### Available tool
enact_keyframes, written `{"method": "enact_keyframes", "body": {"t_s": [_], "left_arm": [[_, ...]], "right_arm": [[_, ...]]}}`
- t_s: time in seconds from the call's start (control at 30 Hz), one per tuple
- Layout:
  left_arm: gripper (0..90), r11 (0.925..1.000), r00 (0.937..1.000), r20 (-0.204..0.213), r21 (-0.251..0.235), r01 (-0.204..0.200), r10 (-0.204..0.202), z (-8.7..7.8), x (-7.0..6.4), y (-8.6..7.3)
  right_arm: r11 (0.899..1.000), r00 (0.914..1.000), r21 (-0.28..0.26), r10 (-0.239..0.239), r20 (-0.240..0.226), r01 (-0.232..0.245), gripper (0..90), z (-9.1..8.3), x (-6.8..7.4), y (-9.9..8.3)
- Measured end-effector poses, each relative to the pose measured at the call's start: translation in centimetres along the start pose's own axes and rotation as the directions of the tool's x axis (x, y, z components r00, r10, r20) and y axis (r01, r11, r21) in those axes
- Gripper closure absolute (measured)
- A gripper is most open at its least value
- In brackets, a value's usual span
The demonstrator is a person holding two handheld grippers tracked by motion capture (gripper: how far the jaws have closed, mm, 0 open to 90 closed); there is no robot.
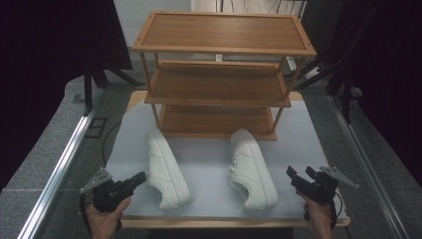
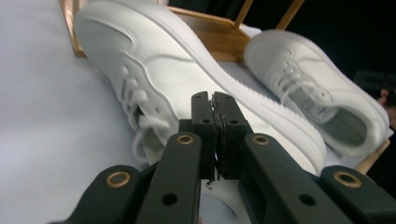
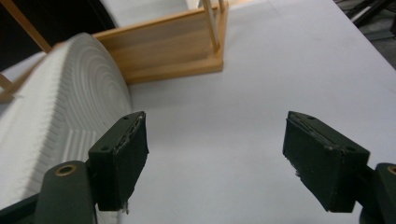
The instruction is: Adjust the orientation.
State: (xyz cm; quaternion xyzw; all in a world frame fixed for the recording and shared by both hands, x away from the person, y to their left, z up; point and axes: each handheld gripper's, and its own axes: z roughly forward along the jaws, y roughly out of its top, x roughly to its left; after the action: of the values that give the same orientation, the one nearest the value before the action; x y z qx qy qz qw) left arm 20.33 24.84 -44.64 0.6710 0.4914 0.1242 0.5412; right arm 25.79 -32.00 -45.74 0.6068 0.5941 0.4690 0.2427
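L gripper [image 1: 141, 178] is sitting at lower left of the high view w/ jaws pressed together, nothing btwn them, tips just beside the left shoe [image 1: 166, 168]. R gripper [image 1: 301, 175] at lower right is holding its jaws wide apart, empty, near the right shoe [image 1: 252, 167]. Both shoes are lying on their sides on the grey table [image 1: 209, 164], in front of the wooden rack [image 1: 219, 74] at frame centre.

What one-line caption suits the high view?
Two white shoes lie before a wooden rack, left gripper shut, right gripper open.
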Motion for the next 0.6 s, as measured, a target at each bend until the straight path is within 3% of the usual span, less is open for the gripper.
{"method": "enact_keyframes", "body": {"t_s": [0.3,0.6], "left_arm": [[89.0,0.998,1.0,0.002,0.062,0.008,-0.008,-0.2,-1.1,-2.6],[89.3,0.994,0.9992,0.041,0.109,-0.005,0.001,0.9,-1.9,-3.1]], "right_arm": [[0.999,0.9995,-0.041,0.023,-0.023,-0.024,22.1,0.1,-0.4,1.0],[0.998,0.9991,-0.051,0.038,-0.021,-0.039,22.1,0.2,-0.4,1.2]]}}
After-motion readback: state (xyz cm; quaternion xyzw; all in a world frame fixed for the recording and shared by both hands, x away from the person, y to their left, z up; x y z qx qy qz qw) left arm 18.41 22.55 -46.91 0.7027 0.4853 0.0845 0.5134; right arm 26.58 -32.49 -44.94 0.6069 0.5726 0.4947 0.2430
